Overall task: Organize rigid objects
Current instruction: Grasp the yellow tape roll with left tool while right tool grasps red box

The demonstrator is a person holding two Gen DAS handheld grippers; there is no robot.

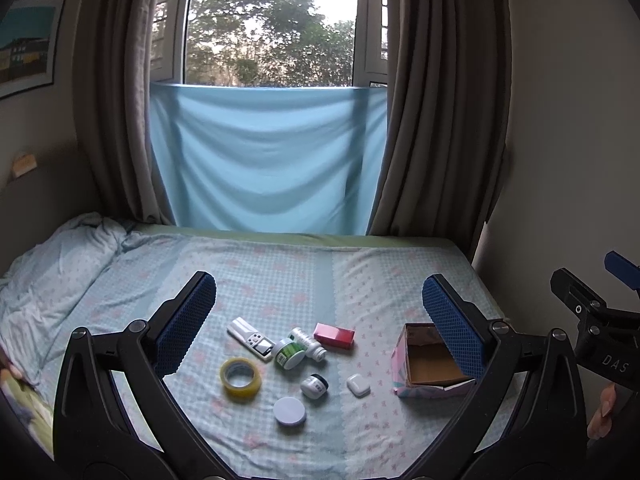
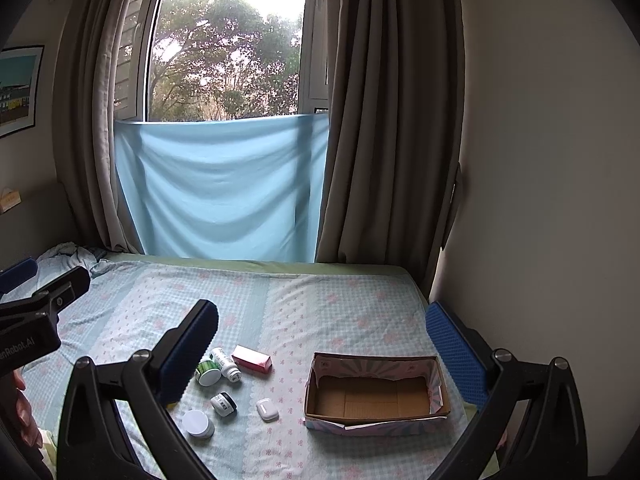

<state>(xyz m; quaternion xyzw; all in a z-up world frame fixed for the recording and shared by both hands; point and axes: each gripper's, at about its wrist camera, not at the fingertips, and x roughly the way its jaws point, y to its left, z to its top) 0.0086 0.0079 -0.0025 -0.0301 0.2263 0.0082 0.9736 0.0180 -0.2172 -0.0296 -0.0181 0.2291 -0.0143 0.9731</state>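
Small rigid objects lie on the bed: a yellow tape roll [image 1: 241,378], a white remote-like device [image 1: 251,338], a green-labelled jar [image 1: 289,353], a white bottle [image 1: 307,343], a red box [image 1: 334,335], a small black-and-white jar [image 1: 314,385], a white earbud case [image 1: 358,385] and a round white lid [image 1: 290,411]. An open cardboard box [image 1: 430,364] stands to their right; it is empty in the right wrist view [image 2: 376,394]. My left gripper [image 1: 318,320] is open and empty above the objects. My right gripper [image 2: 320,344] is open and empty above the box.
The bed sheet [image 1: 280,272] is checked pale blue and pink. A rumpled blanket [image 1: 52,264] lies at the far left. A wall [image 2: 540,200] runs along the bed's right edge. Curtains and a blue cloth [image 1: 264,160] hang behind the bed.
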